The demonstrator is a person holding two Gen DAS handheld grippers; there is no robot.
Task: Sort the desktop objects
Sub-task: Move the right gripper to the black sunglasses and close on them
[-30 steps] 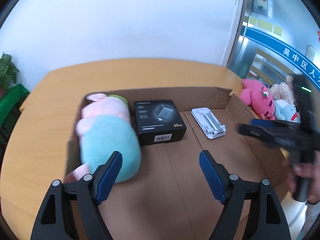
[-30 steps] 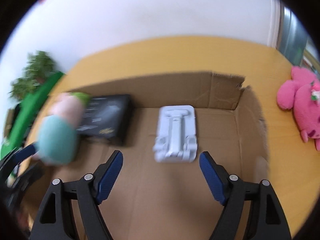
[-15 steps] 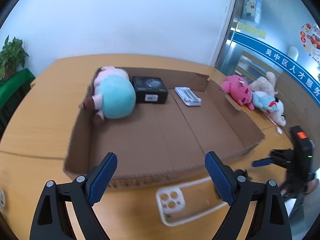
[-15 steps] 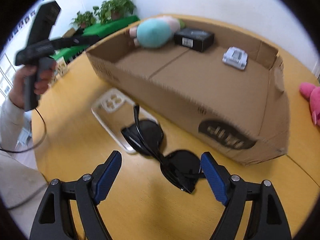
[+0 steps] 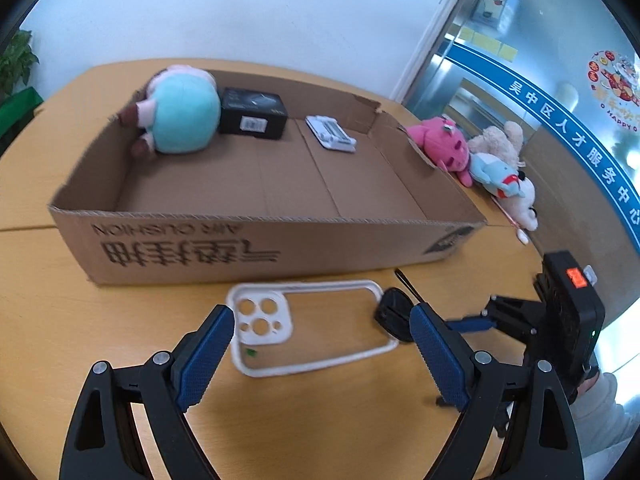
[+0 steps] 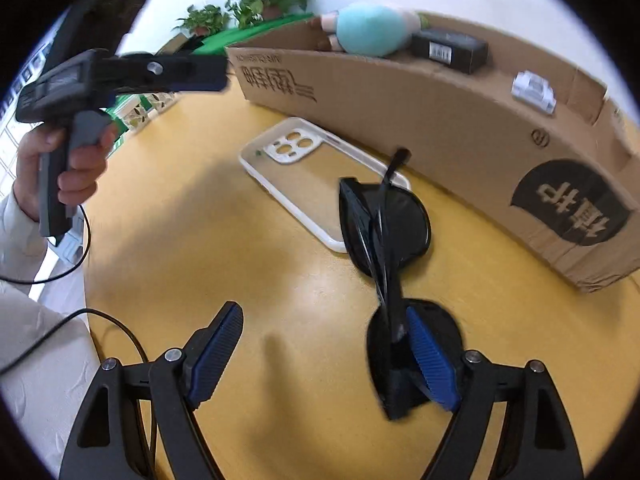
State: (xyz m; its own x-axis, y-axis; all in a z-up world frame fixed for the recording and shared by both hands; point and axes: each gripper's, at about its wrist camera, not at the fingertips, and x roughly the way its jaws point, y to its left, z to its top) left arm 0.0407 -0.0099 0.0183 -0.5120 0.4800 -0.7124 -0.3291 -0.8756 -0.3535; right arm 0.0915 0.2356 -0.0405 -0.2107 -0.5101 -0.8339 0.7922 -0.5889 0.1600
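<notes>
Left gripper (image 5: 320, 344): jaws spread wide, holding nothing, poised above the phone case (image 5: 308, 322), a clear shell with white rim and camera cut-outs lying flat on the wooden table (image 5: 48, 320). Right gripper (image 6: 324, 344): jaws likewise wide, empty, set low over the black sunglasses (image 6: 390, 240), whose folded frame lies just beside the right-hand pad; contact cannot be confirmed. The sunglasses overlap one end of the phone case. Cardboard box (image 5: 264, 248): open-topped, directly behind both items. Contents: teal-and-pink plush toy (image 5: 180, 122), black charger carton (image 5: 253, 118), white folding stand (image 5: 331, 138), ranged along the far wall. Judged status: three items sorted, two outstanding on the table in front of the box; the group of soft toys (image 5: 476, 160) beyond the box's right side may or may not belong to the job. Markings: the box front reads "AIR CUSHION", inverted, above large Chinese characters; a black round emblem sits on the end panel; the charger carton carries a barcode label. The blue wall band shows white Chinese lettering; a round sticker reads "HAPPY".
</notes>
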